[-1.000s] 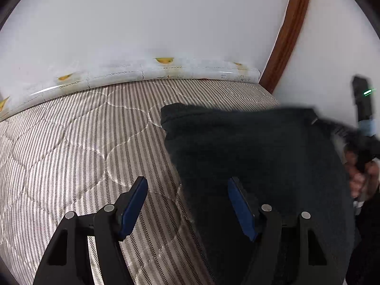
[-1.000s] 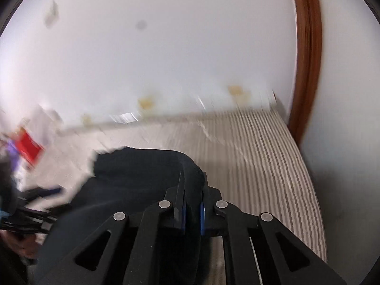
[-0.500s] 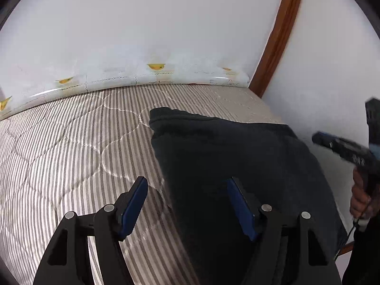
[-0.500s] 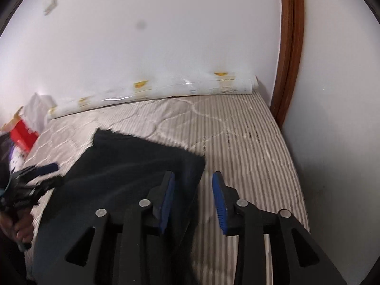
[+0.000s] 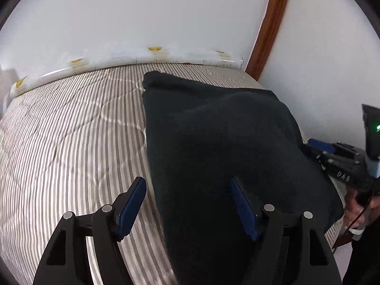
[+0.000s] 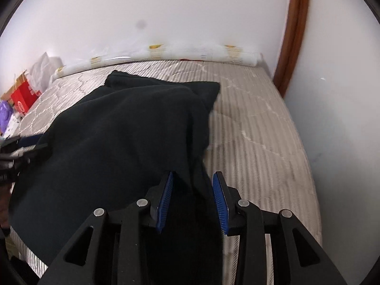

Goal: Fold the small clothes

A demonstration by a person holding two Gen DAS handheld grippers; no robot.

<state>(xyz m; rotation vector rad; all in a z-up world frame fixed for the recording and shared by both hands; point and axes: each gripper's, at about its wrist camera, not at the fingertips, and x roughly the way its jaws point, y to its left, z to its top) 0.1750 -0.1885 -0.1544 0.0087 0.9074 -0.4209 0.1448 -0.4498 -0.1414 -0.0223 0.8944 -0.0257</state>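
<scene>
A black garment (image 5: 220,147) lies spread on the striped mattress (image 5: 71,142); it also shows in the right wrist view (image 6: 123,128). My left gripper (image 5: 187,204) is open over the garment's left edge, one finger above the mattress and one above the cloth. My right gripper (image 6: 192,194) is open, with the garment's right edge lying between the jaws. The right gripper also shows in the left wrist view (image 5: 332,154) at the garment's right side.
A rolled white plastic sheet (image 5: 142,57) lies along the wall at the mattress's far edge. A brown wooden door frame (image 6: 292,33) stands at the far right corner. A red box (image 6: 22,99) and bags sit at the left beyond the mattress (image 6: 256,128).
My right gripper was shut on the garment and has opened, letting it go. The garment has dropped and now lies on the mattress. My left gripper stayed open.
</scene>
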